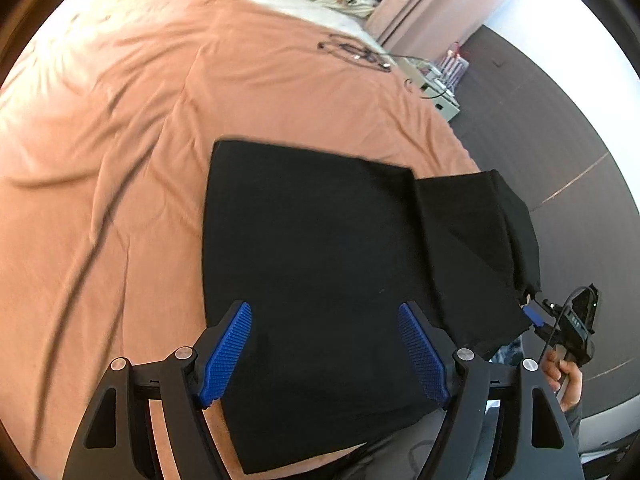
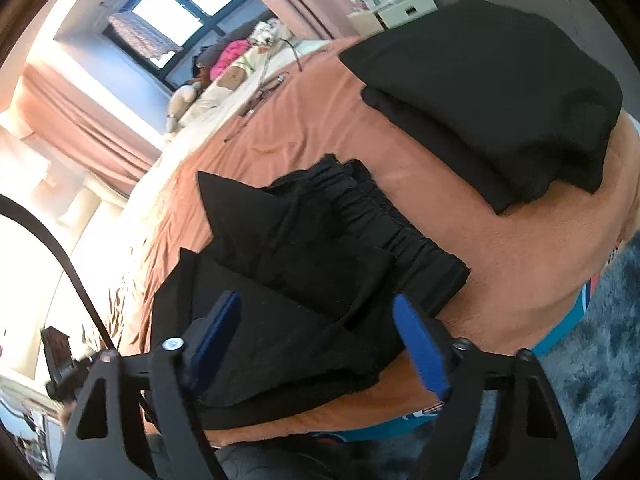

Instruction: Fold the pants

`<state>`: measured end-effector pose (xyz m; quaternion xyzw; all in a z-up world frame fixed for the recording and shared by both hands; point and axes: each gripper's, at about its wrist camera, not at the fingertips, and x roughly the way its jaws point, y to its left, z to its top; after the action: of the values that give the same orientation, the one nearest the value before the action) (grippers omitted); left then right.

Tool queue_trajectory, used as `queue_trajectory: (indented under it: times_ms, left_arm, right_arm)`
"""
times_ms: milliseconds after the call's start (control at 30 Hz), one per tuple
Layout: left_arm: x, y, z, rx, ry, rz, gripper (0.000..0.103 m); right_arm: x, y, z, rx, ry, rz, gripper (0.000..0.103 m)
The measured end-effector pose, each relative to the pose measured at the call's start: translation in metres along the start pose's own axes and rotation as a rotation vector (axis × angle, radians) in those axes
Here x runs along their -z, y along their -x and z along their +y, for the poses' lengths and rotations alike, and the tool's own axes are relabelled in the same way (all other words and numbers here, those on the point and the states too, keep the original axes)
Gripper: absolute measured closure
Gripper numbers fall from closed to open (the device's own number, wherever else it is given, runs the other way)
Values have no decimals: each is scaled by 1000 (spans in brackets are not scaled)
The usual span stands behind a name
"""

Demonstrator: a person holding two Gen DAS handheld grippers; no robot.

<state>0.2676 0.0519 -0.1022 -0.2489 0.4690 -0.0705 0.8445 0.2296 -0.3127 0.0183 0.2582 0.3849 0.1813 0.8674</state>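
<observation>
Black pants [image 1: 320,232] lie folded flat on the orange bedspread [image 1: 120,160], near its front edge. My left gripper [image 1: 324,344] hovers over the near part of them, jaws wide open, nothing between the pads. In the right wrist view the pants [image 2: 304,280] show as bunched layers with the elastic waistband [image 2: 384,220] on the far side. My right gripper [image 2: 320,344] straddles the near folds with cloth between its blue pads [image 2: 420,348]; the pads stand apart and do not visibly pinch. From the left wrist view, that right gripper [image 1: 534,316] sits at the pants' right corner.
A second folded black garment [image 2: 500,92] lies further along the bed edge. Cables [image 1: 352,52] sprawl on the far bedspread, with pillows and soft toys [image 2: 224,64] beyond. A white box [image 1: 440,96] stands on the dark floor. A blue rug [image 2: 592,340] lies beside the bed.
</observation>
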Motion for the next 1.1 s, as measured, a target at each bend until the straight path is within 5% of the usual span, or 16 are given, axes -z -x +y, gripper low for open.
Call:
queue_trajectory:
  times_ms: [367,500,933,1100]
  left_arm:
    - [26,-23,25,-13,83,40,30]
    - [24,-21,23,-43,74,59,35]
    - [26,-2,31,-66,50,68,38]
    - [24,-1,34,-73,47,81,38]
  right_arm:
    - [-15,-42,-6,79,-78,111,58]
    - [-19,-45,-14,67,-102,112,100]
    - [11,16,-10,40,-82,-61,103]
    - [22,3,-18,91,-80,1,101]
